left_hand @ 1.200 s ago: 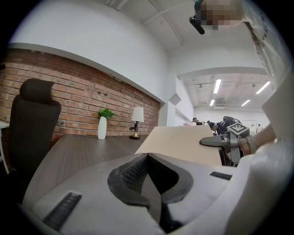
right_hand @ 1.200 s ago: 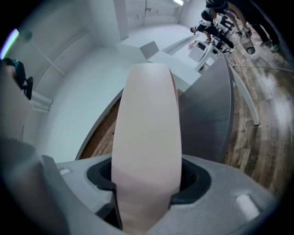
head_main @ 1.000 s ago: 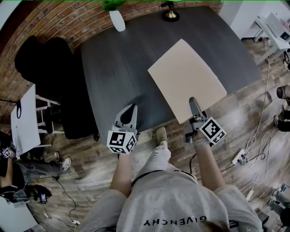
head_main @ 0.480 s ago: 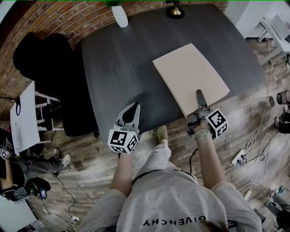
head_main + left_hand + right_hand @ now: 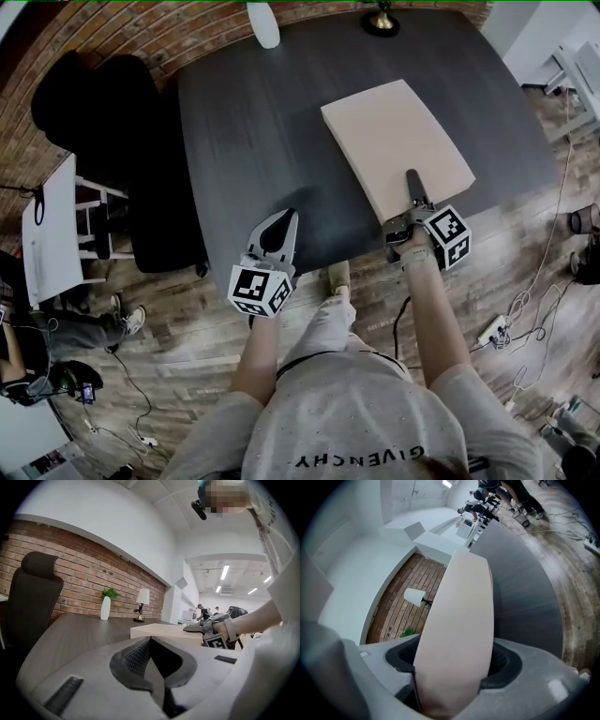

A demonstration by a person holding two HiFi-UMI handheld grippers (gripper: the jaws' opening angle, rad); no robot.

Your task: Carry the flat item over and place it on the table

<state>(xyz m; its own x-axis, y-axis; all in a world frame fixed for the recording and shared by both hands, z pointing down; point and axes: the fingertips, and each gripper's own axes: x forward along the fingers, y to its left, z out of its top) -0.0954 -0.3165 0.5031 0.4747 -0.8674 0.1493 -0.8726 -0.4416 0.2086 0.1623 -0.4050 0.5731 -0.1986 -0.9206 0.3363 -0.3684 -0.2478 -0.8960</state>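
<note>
The right gripper (image 5: 412, 187) is seen at the near edge of a beige board (image 5: 394, 141), with that edge lying between its jaws. The jaws have just been opening. In the right gripper view a dark gap is seen between the board and one pad, so the grip is judged to be let go rather than pressed home. The board is laid flat on the dark table (image 5: 253, 141), toward its right side, with its near corner reaching about to the table's front edge. The left gripper (image 5: 281, 223) is held over that front edge, well apart from the board, with its jaws brought together and nothing between them. Farther back, a white vase (image 5: 263, 23) and a small lamp (image 5: 380, 21) are set at the table's far edge. A black office chair (image 5: 103, 122) is parked at the table's left.

The carrying is judged done and the placing nearly so, since the board is borne by the tabletop. What is left, as far as can be told, is for the right gripper to be drawn back clear of the board's edge.
</note>
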